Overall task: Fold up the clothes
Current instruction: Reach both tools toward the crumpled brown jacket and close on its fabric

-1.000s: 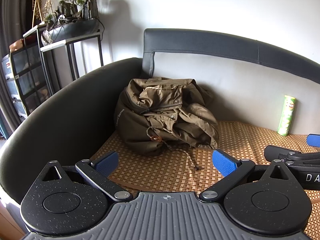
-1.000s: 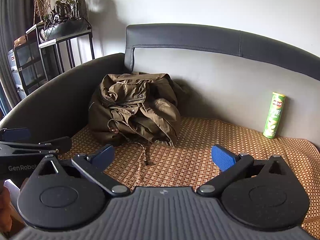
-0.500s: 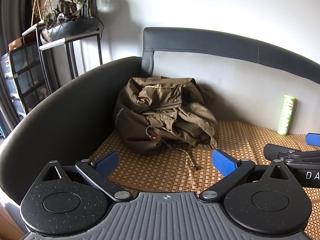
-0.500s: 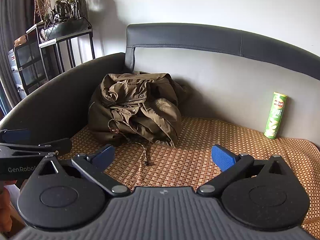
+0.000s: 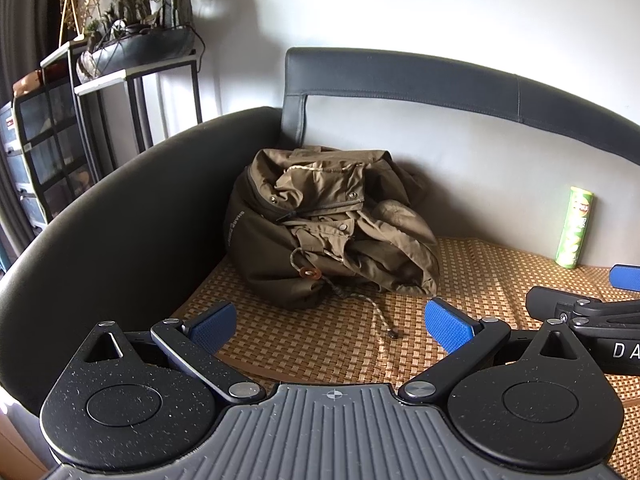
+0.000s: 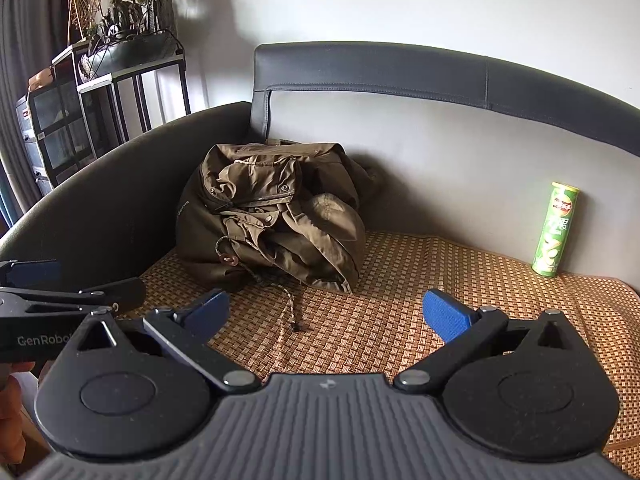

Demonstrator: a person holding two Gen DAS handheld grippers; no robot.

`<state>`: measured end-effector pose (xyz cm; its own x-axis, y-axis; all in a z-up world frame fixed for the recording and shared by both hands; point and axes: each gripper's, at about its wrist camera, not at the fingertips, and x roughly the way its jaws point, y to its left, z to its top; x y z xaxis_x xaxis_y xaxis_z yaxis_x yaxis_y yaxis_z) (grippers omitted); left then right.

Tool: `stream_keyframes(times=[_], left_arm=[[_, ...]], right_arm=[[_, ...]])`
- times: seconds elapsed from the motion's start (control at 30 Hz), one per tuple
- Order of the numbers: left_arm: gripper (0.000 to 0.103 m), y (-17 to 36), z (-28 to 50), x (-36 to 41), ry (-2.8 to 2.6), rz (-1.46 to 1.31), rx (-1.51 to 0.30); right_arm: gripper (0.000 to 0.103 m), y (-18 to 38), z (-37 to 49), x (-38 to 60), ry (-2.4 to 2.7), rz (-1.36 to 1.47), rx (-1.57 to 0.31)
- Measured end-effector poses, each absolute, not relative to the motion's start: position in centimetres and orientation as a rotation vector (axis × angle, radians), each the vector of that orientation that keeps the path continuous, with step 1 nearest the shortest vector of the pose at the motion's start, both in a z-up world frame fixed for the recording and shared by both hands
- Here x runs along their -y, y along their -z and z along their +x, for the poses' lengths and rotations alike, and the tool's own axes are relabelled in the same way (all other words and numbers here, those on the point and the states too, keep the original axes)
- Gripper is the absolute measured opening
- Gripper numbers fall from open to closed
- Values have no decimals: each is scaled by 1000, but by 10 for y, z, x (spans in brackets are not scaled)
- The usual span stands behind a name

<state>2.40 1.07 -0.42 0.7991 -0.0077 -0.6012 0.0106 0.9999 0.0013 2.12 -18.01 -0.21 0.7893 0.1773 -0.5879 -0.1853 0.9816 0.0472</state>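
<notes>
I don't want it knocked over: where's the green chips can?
The tall green cylindrical chips can stands upright at the right of both views, on the woven mat against the sofa's grey backrest.

Dark sofa, white wall

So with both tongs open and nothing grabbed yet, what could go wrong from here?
1. The jacket is bunched in the sofa corner; a grab may catch several layers.
2. Its loose drawstring could snag or drag.
3. Spreading the jacket might topple the upright green can.
</notes>
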Motion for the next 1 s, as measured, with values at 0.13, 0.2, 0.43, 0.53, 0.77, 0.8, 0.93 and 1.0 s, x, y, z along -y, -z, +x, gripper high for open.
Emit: stream_keyframes(times=[0.13, 0.2, 0.43, 0.53, 0.77, 0.8, 0.93, 1.0], left_arm=[[103, 15, 43, -15, 9, -2, -662], [103, 24, 57, -17, 2, 6, -671], [103, 73, 136, -45, -72, -12, -716], [103, 99, 170, -55, -70, -24, -723], [103, 158, 249, -52, -23, -40, -747], [103, 165, 258, -49, -16, -55, -757], [103, 188, 290, -36, -8, -124, -765], [100, 198, 302, -31, -37, -158, -768]], right_arm=[[103, 9, 35, 178, -209, -7, -639], [103, 15, 46, 178, -215, 7, -647], [103, 45, 115, 170, -227, 31, -669], [103, 67, 151, 160, -251, 6, -659], [103, 143, 245, 140, -241, -101, -647], [103, 151, 253, 140, -238, -107, -647], [102, 164, 265, 145, -271, -74, -660], [96, 171, 272, 147, -288, -58, -665]])
